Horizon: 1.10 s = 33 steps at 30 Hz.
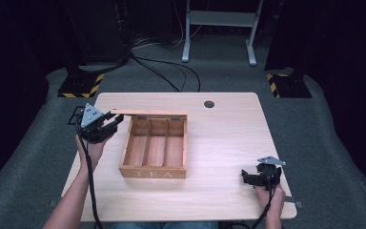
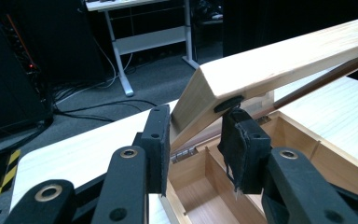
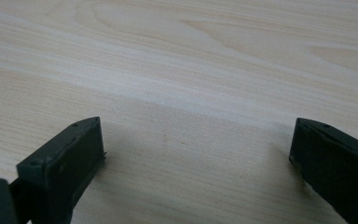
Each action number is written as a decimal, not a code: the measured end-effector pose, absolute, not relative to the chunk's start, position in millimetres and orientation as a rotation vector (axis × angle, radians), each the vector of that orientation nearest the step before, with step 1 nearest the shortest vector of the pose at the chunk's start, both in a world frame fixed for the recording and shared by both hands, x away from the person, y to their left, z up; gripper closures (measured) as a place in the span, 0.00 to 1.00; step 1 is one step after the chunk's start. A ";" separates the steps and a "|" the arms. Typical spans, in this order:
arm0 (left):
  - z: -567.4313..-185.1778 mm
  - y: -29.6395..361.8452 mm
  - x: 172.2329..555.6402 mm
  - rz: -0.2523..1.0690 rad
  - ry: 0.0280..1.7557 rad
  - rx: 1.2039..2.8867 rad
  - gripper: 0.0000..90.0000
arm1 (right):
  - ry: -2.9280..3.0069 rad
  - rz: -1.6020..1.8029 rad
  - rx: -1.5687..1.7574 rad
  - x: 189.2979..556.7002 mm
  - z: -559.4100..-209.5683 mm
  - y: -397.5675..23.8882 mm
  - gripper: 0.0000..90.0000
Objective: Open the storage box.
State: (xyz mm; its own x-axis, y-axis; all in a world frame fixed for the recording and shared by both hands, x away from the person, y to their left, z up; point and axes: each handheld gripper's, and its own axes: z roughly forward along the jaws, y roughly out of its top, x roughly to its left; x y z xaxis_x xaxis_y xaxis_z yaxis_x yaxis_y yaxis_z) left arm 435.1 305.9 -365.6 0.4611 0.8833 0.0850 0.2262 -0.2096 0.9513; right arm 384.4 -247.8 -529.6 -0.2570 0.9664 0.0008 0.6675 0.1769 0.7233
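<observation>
A pale wooden tea box point(image 1: 155, 150) is sitting left of the middle of a light, fine-grained wooden table point(image 1: 228, 143), its front wall lettered "TEA". Inside, thin wooden slats are dividing it into three long, narrow compartments. Its flat wooden lid point(image 1: 147, 114) is standing raised on small metal hinges along the back edge, tilted up over the box.

The left gripper point(image 1: 108, 123) is clamping the left corner of the lid: in the left gripper view its two black jaws, faced with rough, fraying dark pads point(image 2: 235, 151), are closing on the squared, smooth-sanded corner point(image 2: 223, 88), one on either side of the board, with a small dark oval knob on the lid's underside just above one pad.

The right gripper point(image 1: 246, 177) is resting low near the table's right front corner, well apart from the box. Its blocky black jaws are standing wide, with only bare wood grain between them.
</observation>
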 end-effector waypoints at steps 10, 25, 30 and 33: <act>-361.1 305.1 443.5 0.795 0.964 1.712 0.70 | 1.995 0.854 1.534 384.4 -529.6 -247.8 0.03; -359.8 304.6 444.2 0.799 0.963 1.719 0.70 | 1.995 0.854 1.534 384.3 -529.6 -247.8 0.03; -359.7 304.8 444.2 0.804 0.961 1.722 0.70 | 1.995 0.854 1.534 384.3 -529.6 -247.8 0.03; -359.7 304.7 444.3 0.800 0.962 1.720 0.70 | 1.996 0.853 1.534 384.3 -529.6 -247.8 0.03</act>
